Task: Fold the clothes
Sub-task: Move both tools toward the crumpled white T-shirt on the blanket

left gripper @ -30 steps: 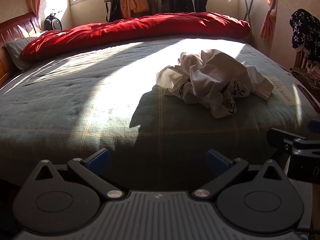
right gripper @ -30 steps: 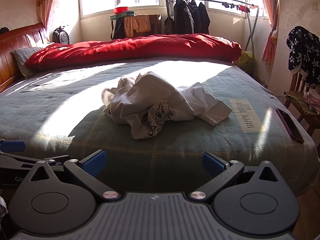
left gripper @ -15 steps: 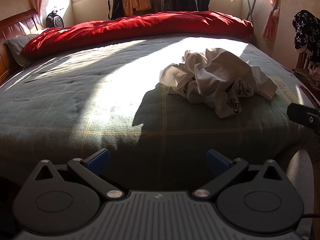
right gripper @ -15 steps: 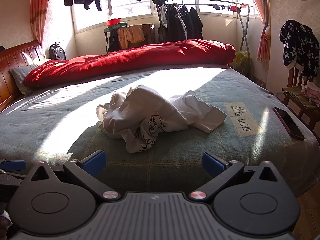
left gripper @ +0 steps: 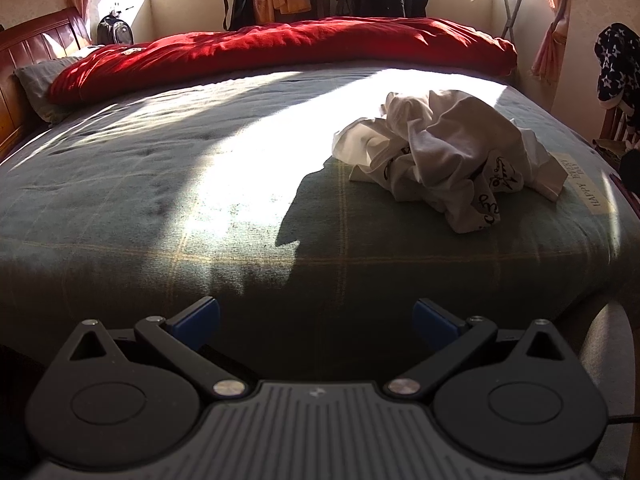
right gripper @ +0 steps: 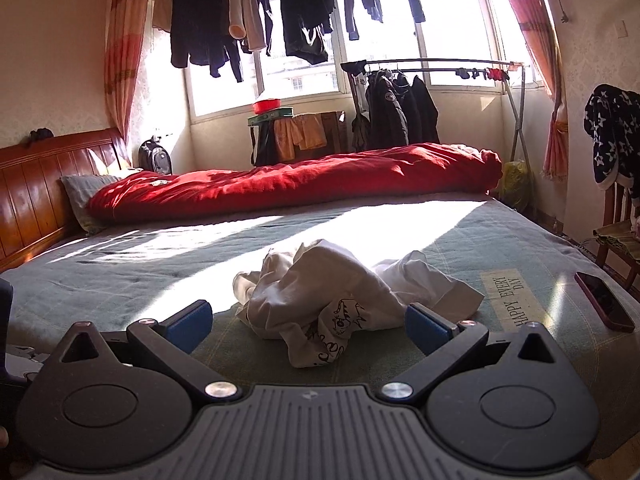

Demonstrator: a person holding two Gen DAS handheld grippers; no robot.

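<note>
shirt (right gripper: 340,304): white, crumpled on bed (left gripper: 160,184), at 1 o'clock | soft, light, floppy | grab a loose edge | left claw (left gripper: 316,320), right claw (right gripper: 308,322): both wide apart, empty

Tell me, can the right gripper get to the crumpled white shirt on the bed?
Probably yes. The right gripper is open, and the white shirt lies straight ahead of its fingers on the bed, nothing between them.

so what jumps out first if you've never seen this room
A crumpled white shirt sits in the sun on the green bedspread, ahead of the open right claw. Behind it, a bright red duvet runs along the bed's far edge, and dark laundry hangs across the window.
</note>
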